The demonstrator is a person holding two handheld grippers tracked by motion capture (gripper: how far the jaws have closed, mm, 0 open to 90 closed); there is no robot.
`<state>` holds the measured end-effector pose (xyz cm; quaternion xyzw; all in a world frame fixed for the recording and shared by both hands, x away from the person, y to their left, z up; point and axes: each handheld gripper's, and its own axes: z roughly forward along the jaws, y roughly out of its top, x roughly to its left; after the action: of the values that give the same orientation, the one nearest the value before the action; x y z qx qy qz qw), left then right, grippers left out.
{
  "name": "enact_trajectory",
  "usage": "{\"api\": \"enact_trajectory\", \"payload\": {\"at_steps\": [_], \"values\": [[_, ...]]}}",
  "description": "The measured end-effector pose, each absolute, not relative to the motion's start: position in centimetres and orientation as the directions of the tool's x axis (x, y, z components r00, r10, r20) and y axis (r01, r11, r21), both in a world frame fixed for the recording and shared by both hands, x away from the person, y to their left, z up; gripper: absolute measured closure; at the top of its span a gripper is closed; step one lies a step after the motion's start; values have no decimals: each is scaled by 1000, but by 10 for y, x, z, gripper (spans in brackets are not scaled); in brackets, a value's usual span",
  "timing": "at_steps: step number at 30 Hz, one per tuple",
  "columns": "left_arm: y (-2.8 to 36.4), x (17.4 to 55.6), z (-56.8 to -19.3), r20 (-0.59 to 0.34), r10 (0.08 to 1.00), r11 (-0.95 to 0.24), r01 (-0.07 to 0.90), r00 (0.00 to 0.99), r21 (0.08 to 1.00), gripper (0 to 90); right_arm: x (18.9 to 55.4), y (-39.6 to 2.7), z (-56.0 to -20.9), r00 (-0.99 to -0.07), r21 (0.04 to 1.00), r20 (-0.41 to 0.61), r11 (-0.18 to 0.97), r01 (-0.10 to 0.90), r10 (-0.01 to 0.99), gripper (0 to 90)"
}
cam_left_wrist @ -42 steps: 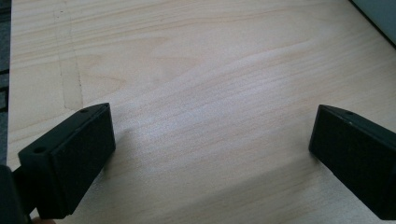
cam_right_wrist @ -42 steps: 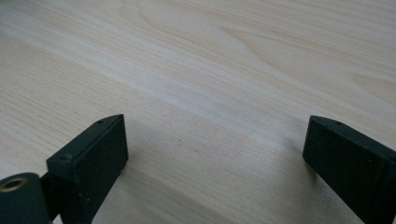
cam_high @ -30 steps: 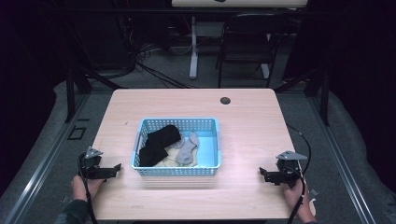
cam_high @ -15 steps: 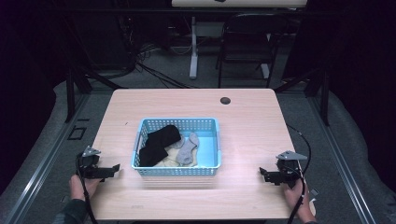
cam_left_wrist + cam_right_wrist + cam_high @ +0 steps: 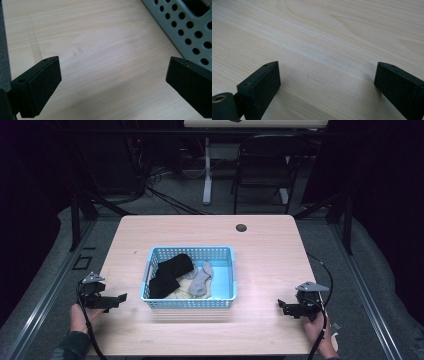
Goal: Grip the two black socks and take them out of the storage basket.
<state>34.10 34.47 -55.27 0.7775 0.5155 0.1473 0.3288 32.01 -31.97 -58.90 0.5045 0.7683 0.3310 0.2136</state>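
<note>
A light blue perforated basket (image 5: 225,256) sits in the middle of the wooden table (image 5: 265,245). It holds a black sock (image 5: 170,272), a grey sock (image 5: 201,280) and a cream piece under them. My left gripper (image 5: 119,299) rests low at the table's front left, just left of the basket, pointing at it. In the left gripper view the left gripper (image 5: 112,75) is open over bare wood, with the basket wall (image 5: 190,27) at upper right. My right gripper (image 5: 282,306) rests at the front right, well apart from the basket. In the right gripper view the right gripper (image 5: 327,77) is open with nothing between its jaws.
A small dark round hole (image 5: 241,227) marks the table's far side. Behind the table stand a black chair (image 5: 270,165) and a white desk leg (image 5: 207,170). Cables trail from both grippers toward the front edge.
</note>
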Motion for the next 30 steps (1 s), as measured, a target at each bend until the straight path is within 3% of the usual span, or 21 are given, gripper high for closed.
{"api": "enact_trajectory", "payload": {"at_steps": [16, 30], "values": [[329, 340, -500, -116, 850, -301, 654, 514, 694, 1, 320, -320, -589, -400, 724, 6, 272, 634, 916, 61], [286, 356, -458, -56, 765, -448, 593, 641, 669, 1, 320, -320, -589, -400, 724, 6, 272, 634, 916, 61]]}}
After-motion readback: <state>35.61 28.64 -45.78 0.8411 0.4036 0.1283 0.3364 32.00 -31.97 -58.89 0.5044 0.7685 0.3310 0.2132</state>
